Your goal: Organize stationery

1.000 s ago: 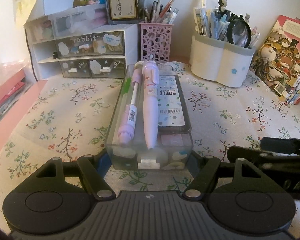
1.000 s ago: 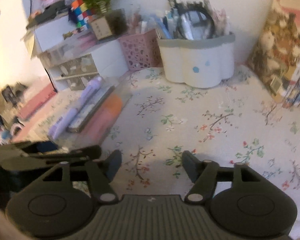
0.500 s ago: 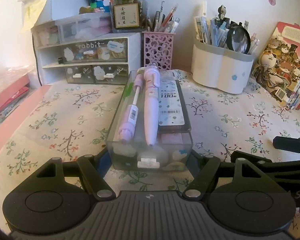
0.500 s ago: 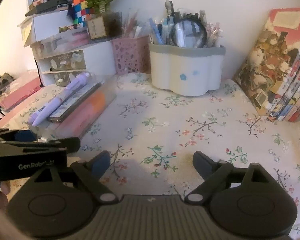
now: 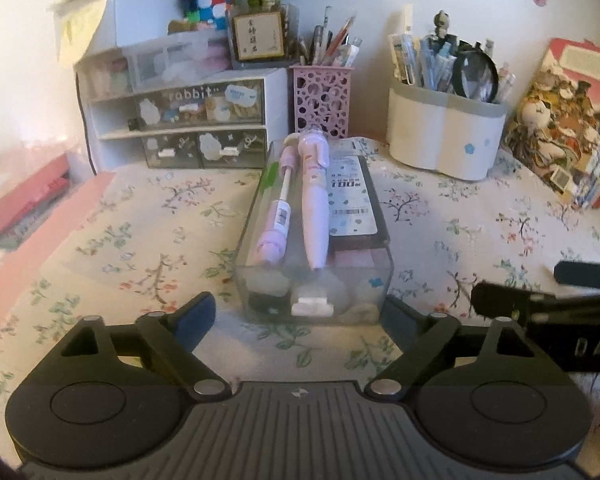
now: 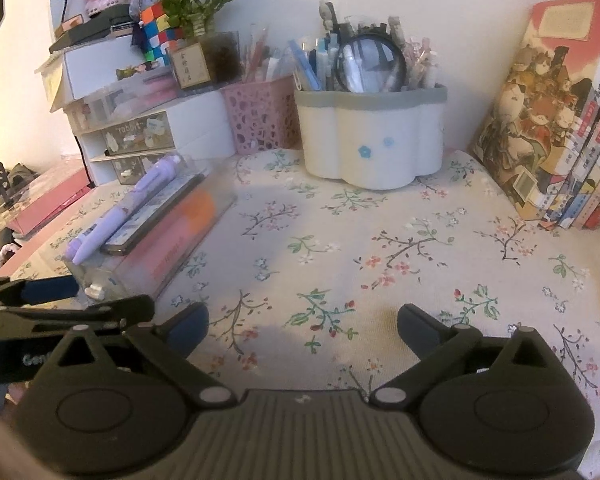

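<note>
A clear plastic drawer [image 5: 312,288] lies on the floral cloth, holding a thick lilac pen [image 5: 314,204], a thinner lilac pen [image 5: 278,216] and a flat labelled refill pack [image 5: 350,196]. My left gripper [image 5: 300,314] is open, its fingers apart on either side of the drawer's near end, not touching it. The drawer also shows in the right wrist view [image 6: 156,236], at the left. My right gripper [image 6: 302,328] is open and empty over bare cloth, right of the drawer.
A white drawer cabinet [image 5: 188,120] stands at the back left with an open slot. A pink mesh pen holder [image 5: 320,100], a white scalloped pen pot [image 5: 444,132] and a row of books [image 6: 556,128] line the back. A pink folder [image 5: 24,196] lies far left.
My left gripper has opened wider and drawn back a little from the drawer's end. My right gripper has swung right and steadied over the cloth.
</note>
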The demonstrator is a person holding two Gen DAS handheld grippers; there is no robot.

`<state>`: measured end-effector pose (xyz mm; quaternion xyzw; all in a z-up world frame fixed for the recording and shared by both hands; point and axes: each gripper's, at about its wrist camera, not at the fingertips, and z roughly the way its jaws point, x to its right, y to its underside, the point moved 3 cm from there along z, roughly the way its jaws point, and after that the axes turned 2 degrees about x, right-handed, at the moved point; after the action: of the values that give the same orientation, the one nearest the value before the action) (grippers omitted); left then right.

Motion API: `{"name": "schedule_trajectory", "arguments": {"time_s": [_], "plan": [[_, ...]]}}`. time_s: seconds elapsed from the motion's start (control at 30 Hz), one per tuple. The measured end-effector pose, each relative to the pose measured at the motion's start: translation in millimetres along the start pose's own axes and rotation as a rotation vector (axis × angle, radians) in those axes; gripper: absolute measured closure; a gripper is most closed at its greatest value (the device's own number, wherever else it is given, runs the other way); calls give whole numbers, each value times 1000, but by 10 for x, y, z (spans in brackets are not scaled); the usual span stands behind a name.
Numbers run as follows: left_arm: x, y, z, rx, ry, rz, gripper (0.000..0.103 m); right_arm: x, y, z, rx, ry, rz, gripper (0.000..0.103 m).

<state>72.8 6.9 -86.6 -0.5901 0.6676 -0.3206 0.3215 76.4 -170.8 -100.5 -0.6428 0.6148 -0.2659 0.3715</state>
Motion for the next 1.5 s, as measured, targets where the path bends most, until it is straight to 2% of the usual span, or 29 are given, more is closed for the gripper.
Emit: {"name": "schedule_trajectory", "arguments": {"time_s": [0.13, 0.33, 0.43, 0.6, 0.73, 0.93, 1.03, 1.27, 1.5], "plan": [[-28, 3, -152, 10, -4, 0, 14, 2, 18, -94, 0, -36, 67, 23], [-41, -85, -533, 57, -12, 36, 5, -83, -93, -463, 35, -111, 125, 23], [-33, -136, -774, 73, -8, 37, 5, -108, -135, -603, 28, -146, 184, 23], [-34, -199, -1118, 93, -9, 21, 5, -205, -148, -856, 20, -169, 201, 23], [-43, -244, -1337, 92, -3, 8, 5, -226, -210, -1078, 21, -227, 251, 23], [48, -296, -1594, 132, -35, 40, 5, -279, -313, -1282, 11, -269, 272, 23], [85, -292, -1620, 118, -45, 53, 5, -312, -317, -1312, -18, -297, 276, 23], [101, -306, -1598, 104, -2, 22, 5, -300, -364, -1376, -14, -292, 265, 23], [107, -275, -1512, 84, -11, 32, 5, -296, -308, -1341, -31, -273, 269, 23]]}}
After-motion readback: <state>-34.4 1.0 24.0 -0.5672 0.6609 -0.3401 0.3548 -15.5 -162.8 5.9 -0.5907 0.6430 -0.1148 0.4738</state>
